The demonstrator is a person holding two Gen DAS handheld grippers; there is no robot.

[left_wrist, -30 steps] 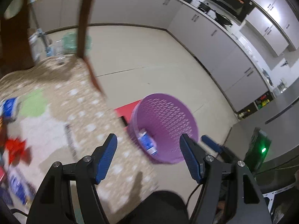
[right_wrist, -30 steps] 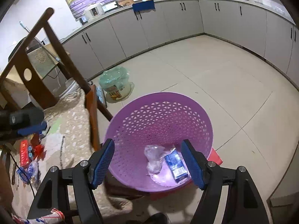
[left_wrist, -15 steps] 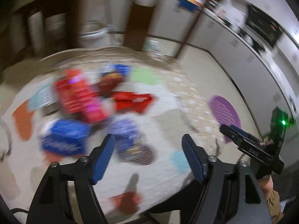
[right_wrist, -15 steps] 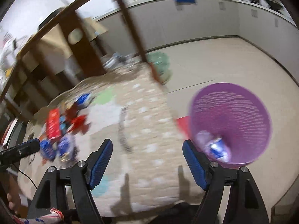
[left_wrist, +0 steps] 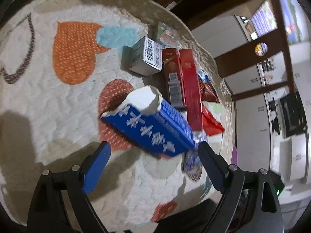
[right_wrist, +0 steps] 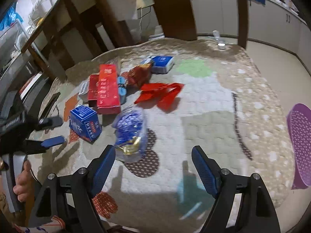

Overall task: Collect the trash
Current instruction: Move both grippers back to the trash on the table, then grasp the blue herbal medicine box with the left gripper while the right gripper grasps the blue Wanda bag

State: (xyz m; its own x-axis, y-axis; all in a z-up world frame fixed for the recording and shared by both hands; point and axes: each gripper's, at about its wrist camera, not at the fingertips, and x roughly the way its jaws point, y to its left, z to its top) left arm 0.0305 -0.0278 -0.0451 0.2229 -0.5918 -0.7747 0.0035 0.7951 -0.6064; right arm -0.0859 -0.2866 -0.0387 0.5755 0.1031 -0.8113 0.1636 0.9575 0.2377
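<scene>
Trash is seen scattered over a patterned quilted cover [right_wrist: 204,101], apart from the purple basket [right_wrist: 300,145] at the right edge of the right wrist view. A torn-open blue box [left_wrist: 153,126] is framed just ahead of the left tongs [left_wrist: 153,156], whose jaws are spread wide and have just been opening; the box lies before them, untouched by the pads. Behind it two long red cartons [left_wrist: 184,85] are laid side by side, with a grey barcoded box [left_wrist: 144,58] touching their far end and a red wrapper [left_wrist: 210,122] beside them. The right tongs [right_wrist: 153,162] are also held wide, having just been opening, with nothing gripped; a crumpled blue and gold bag [right_wrist: 131,134] lies just ahead of the left finger. A hand [right_wrist: 22,184] is seen on the other tool's grip.
</scene>
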